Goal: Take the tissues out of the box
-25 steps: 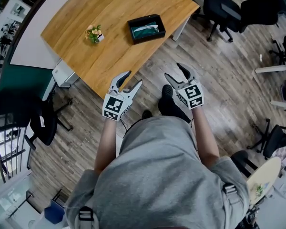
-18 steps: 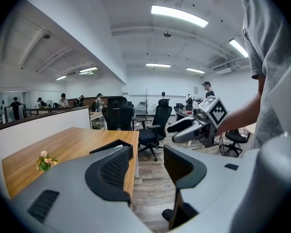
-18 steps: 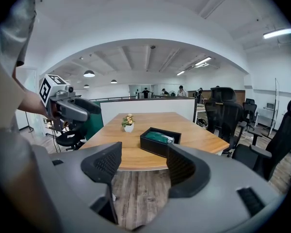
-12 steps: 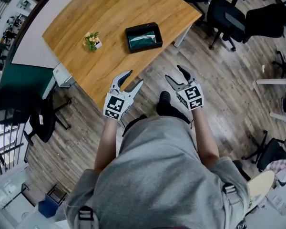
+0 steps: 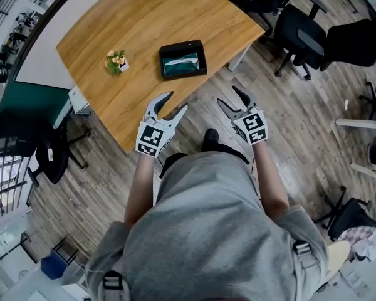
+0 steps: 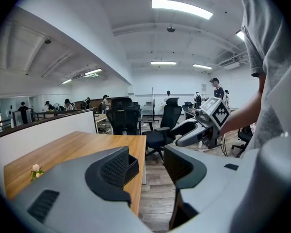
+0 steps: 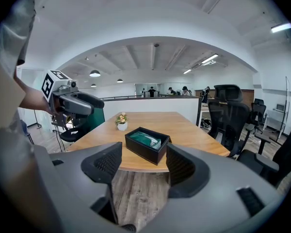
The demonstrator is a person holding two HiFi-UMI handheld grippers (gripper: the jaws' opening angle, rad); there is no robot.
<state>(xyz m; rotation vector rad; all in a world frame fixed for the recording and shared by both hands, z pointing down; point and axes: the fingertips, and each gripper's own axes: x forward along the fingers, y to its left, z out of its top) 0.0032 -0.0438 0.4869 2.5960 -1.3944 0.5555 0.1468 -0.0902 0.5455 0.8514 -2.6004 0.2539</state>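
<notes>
Two grippers, left gripper (image 5: 168, 110), right gripper (image 5: 232, 100), jaws apart, short of box (image 5: 183, 59)

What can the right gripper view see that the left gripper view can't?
Only the right gripper view shows the green tissue pack lying in the black rectangular box, and the left tool. Only the left gripper view shows the right tool. Both show the light brown wooden table, the small potted flowers and black office chairs. In each view that tool's own jaws stand apart with nothing between them.
</notes>
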